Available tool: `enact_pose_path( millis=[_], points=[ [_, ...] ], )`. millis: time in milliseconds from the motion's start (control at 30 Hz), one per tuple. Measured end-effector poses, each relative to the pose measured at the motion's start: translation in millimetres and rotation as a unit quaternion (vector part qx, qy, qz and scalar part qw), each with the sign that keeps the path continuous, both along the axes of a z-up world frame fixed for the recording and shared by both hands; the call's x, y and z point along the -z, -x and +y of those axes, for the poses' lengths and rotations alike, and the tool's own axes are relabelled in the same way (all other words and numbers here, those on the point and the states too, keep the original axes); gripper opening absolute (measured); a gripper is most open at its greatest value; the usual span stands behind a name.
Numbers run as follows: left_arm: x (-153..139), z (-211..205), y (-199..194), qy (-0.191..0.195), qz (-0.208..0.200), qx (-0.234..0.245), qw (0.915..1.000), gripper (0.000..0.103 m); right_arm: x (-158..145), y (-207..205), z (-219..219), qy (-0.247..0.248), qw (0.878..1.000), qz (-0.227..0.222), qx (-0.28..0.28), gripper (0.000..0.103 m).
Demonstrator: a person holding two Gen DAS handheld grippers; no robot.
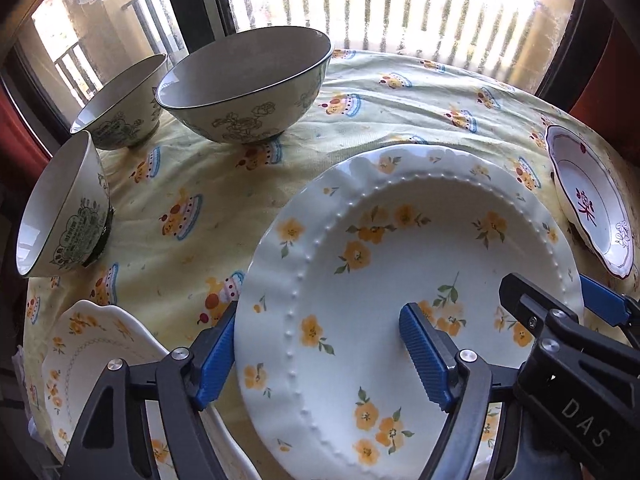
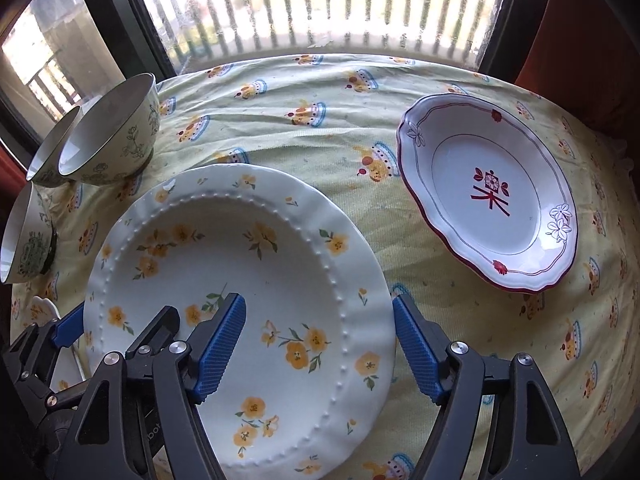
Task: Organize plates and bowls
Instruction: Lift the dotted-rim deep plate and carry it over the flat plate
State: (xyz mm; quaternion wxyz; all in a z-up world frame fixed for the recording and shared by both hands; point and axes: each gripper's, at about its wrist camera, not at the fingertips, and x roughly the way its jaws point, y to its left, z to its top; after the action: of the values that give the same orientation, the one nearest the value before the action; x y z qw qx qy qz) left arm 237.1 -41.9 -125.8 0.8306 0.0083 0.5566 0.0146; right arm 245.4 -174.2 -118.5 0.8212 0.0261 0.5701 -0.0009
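Between both grippers' [image 1: 316,356] jaws, floral plate [image 1: 400,280]

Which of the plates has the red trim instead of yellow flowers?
The scalloped plate with the red rim, alone on the right side of the tablecloth. It has a red motif in its centre; the large beaded plate and the smaller plate carry yellow flowers.

Table [image 2: 460,320] under a wrinkled pale-yellow cloth [image 2: 320,128] printed with cakes, pushed against a big window [image 2: 320,4]. Dark frame [image 1: 192,4], strong backlight, glass blown out. Vertical railing bars [image 2: 360,8] outside. Reddish curtain [image 2: 580,32] at right edge.
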Motion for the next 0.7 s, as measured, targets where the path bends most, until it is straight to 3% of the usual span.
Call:
enact_pose_path(
  millis=[267, 567, 700],
  points=[
    [-2, 0, 2, 0.002, 0.004, 0.016, 0.9999, 0.078, 4, -1, -3, 0.0, 1.0, -0.003, 0.002, 0.071],
    [-3, -16, 15, 0.028, 0.021, 0.053, 0.998, 0.078, 5, 24, -26, -0.003, 0.999, 0.018, 0.041, 0.07],
    [-5, -8, 15, 0.047, 0.016, 0.028, 0.9984, 0.068, 3, 32, -38, -0.012, 0.999, 0.016, 0.05, 0.06]
  ],
)
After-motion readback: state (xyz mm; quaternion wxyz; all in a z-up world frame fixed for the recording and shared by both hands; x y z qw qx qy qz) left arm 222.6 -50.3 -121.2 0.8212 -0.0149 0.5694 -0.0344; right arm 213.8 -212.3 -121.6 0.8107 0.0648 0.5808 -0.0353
